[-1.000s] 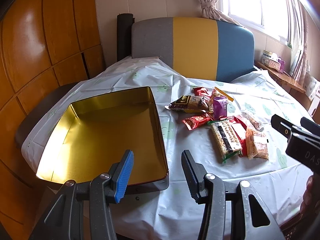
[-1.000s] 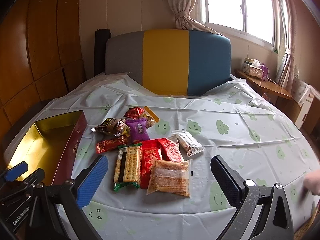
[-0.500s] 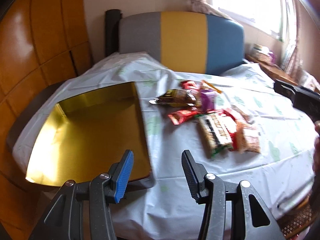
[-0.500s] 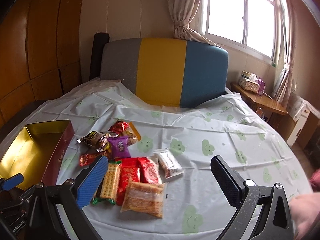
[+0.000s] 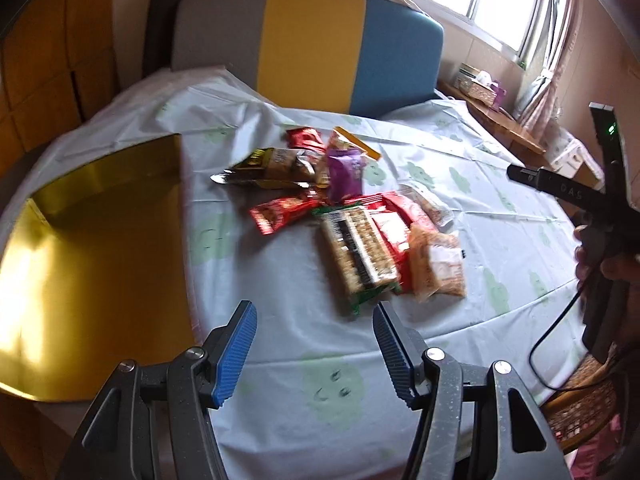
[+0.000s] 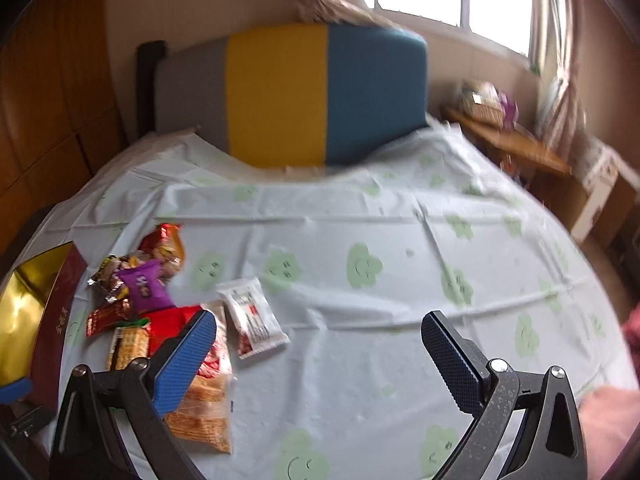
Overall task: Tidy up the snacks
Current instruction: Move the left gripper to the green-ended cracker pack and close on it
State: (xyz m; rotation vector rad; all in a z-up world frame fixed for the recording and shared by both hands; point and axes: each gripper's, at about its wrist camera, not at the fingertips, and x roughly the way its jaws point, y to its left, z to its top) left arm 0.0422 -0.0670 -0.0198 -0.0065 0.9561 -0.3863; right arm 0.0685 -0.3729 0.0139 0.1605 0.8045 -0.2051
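Blue-padded and dark-framed, the left hand-held gripper (image 5: 314,348) hangs over the near edge of the counter (image 5: 500,216), its jaws spread with nothing between them; they have just been opening wider. A second ago it looked more toward the gold tin (image 5: 92,264); now it is turned toward the snacks, with the long cracker pack (image 5: 358,252) straight ahead of its fingertips. Beside that pack lie red packets and a clear bag of golden biscuits (image 5: 438,264); beyond them sit a purple packet (image 5: 345,172) and a dark foil wrapper.

The right hand-held gripper (image 6: 318,354), also spread wide and empty, has swung away to the right, so the snack pile has slid to the left edge of its view. Its left pad overlaps the red packets there; a white sachet (image 6: 254,316) lies just beside it.

Every snack is on the cloth-covered counter, and the gold tin, at the left of the pile, looks empty in the part that shows. Sorting has likely not begun; the left side seems set for the first pick.
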